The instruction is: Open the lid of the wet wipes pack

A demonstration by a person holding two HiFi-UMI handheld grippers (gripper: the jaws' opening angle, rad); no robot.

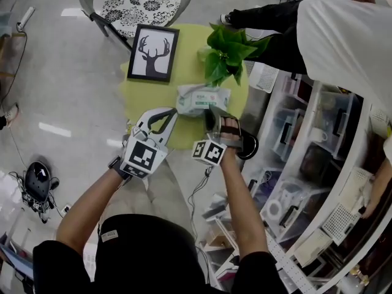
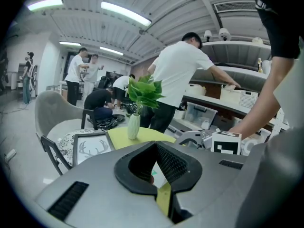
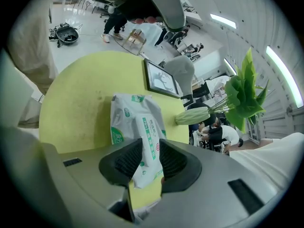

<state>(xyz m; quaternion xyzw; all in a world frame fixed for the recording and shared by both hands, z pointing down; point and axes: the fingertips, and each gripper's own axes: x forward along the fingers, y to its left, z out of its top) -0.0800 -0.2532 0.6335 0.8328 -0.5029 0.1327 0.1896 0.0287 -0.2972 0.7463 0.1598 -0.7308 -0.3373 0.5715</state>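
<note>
The wet wipes pack [image 1: 199,98], white with green print, lies crumpled on the round yellow-green table [image 1: 147,97]. My right gripper [image 1: 211,116] comes at it from the near right. In the right gripper view the pack [image 3: 135,120] runs away from the jaws, and the right gripper [image 3: 150,144] has its pads closed against the near end. My left gripper [image 1: 175,112] sits at the pack's left end with its tips [image 2: 155,144] together. A strip of white and green wrapper shows through the gap behind those tips. I see nothing pinched between them.
A framed deer picture [image 1: 153,52] and a leafy plant [image 1: 229,54] in a pale vase [image 2: 133,126] stand at the table's far side. A patterned chair [image 1: 141,2] is beyond. Shelves with plastic bins [image 1: 294,133] and a person in a white shirt [image 1: 343,35] crowd the right.
</note>
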